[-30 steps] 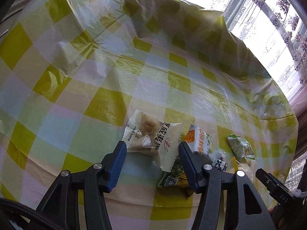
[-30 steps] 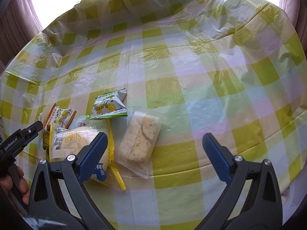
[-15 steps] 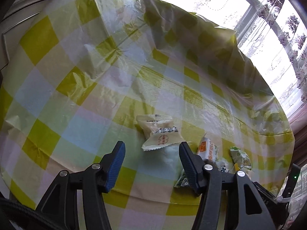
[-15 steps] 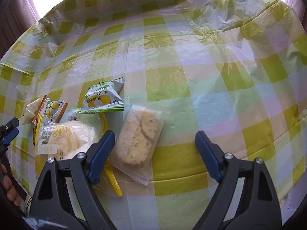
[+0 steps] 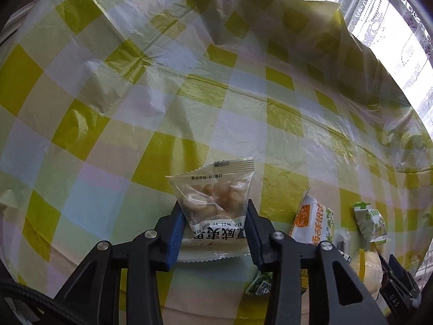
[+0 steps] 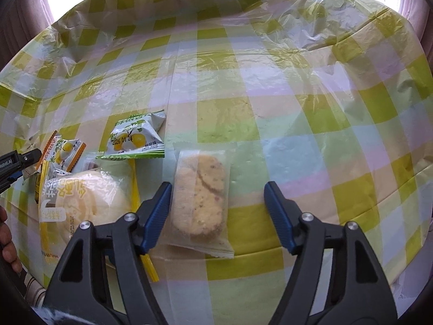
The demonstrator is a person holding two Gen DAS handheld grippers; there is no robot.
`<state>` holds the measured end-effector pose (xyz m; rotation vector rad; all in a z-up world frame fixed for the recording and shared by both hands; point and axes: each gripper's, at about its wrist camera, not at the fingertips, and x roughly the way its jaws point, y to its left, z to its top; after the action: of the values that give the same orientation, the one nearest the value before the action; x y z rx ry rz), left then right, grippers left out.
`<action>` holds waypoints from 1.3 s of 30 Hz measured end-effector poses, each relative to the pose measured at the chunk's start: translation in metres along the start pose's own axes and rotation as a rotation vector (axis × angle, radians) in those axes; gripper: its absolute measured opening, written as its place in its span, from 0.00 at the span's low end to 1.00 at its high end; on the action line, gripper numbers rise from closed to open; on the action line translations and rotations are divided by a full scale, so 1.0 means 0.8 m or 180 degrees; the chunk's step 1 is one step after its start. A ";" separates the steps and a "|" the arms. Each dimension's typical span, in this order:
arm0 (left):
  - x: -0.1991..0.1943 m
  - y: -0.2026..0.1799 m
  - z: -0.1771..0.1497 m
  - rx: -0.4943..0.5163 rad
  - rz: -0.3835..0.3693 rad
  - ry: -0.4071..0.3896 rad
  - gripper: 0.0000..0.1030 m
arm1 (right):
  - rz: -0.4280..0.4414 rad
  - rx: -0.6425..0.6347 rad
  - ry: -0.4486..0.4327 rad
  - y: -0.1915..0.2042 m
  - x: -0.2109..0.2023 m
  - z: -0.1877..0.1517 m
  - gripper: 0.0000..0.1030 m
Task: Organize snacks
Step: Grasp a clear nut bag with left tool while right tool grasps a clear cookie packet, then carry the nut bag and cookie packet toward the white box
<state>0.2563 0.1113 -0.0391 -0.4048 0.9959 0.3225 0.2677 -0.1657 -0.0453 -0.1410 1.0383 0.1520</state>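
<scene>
The left tool (image 5: pixel 215 227) is closing on a clear macadamia nut packet (image 5: pixel 213 203), its blue pads pressed against the packet's two side edges at lower centre of the left wrist view. The right tool (image 6: pixel 217 211) is also closing, half open, with a clear cookie packet (image 6: pixel 201 197) lying between its fingers at lower centre of the right wrist view; the left pad looks to be just at the film and the right pad stands well clear.

To do this well, the right tool probably needs to centre over the cookies so both pads meet the packet together, squeezing gently since the cookies look crumbly. The left grip sits on thin film, so a slow lift seems wise.

The bench (image 6: pixel 297 108) wears a glossy, wrinkled plastic cloth in yellow, green and pale checks. The nut packet is crinkly with serrated seals. A round, soft-looking bun in a yellow-edged wrapper (image 6: pixel 81 203), a green-and-white lemon packet (image 6: pixel 135 140) and an orange packet (image 6: pixel 62 149) lie clustered at the left of the right wrist view.
</scene>
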 end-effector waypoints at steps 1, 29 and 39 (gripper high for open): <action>-0.001 -0.001 -0.003 0.0027 0.0012 -0.0018 0.39 | -0.0027 -0.0006 -0.0007 -0.001 -0.001 0.000 0.56; -0.120 -0.036 -0.064 0.0141 -0.0251 -0.0520 0.36 | 0.0198 0.0182 -0.0247 -0.038 -0.069 -0.025 0.38; -0.142 -0.099 -0.093 0.0452 -0.0500 -0.0487 0.36 | 0.0234 0.0318 -0.0310 -0.067 -0.096 -0.040 0.38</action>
<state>0.1786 -0.0022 0.0368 -0.3221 0.8263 0.1377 0.2125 -0.2292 0.0073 -0.0047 0.9523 0.1715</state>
